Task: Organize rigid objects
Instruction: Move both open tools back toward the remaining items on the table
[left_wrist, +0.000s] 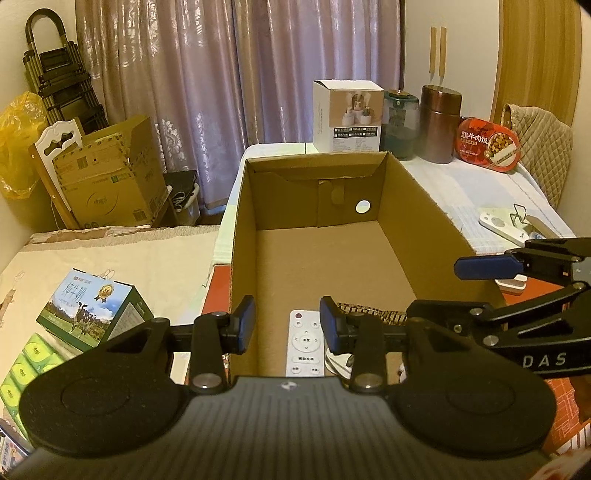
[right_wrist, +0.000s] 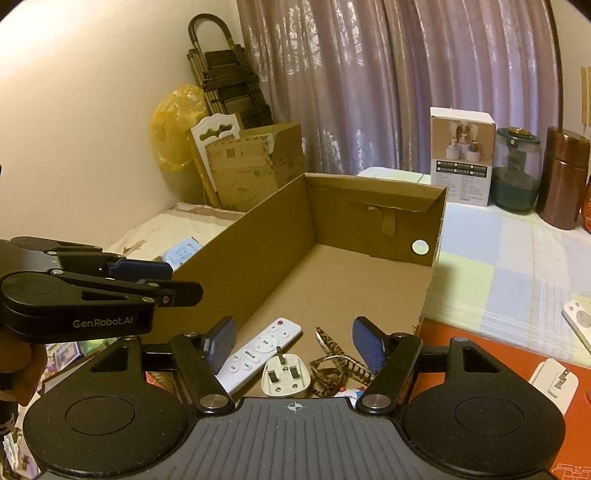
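Observation:
An open cardboard box (left_wrist: 406, 206) (right_wrist: 258, 251) stands on the table in front of both grippers. At its near end lie a white remote (left_wrist: 303, 343) (right_wrist: 258, 349), a white three-pin plug (right_wrist: 286, 378) and tortoiseshell glasses (right_wrist: 332, 365). My left gripper (left_wrist: 288, 325) (right_wrist: 173, 278) hovers over the remote with a narrow gap between its blue pads and nothing in it. My right gripper (right_wrist: 291, 343) (left_wrist: 465, 291) hangs above the plug with its jaws wide apart, touching nothing.
At the table's back stand a white product box (left_wrist: 347, 116), a green glass jar (left_wrist: 400, 125), a copper canister (left_wrist: 441, 123) and a red food tub (left_wrist: 489, 146). A white device (left_wrist: 502, 225) lies right of the box. A milk carton (left_wrist: 96, 310) sits left.

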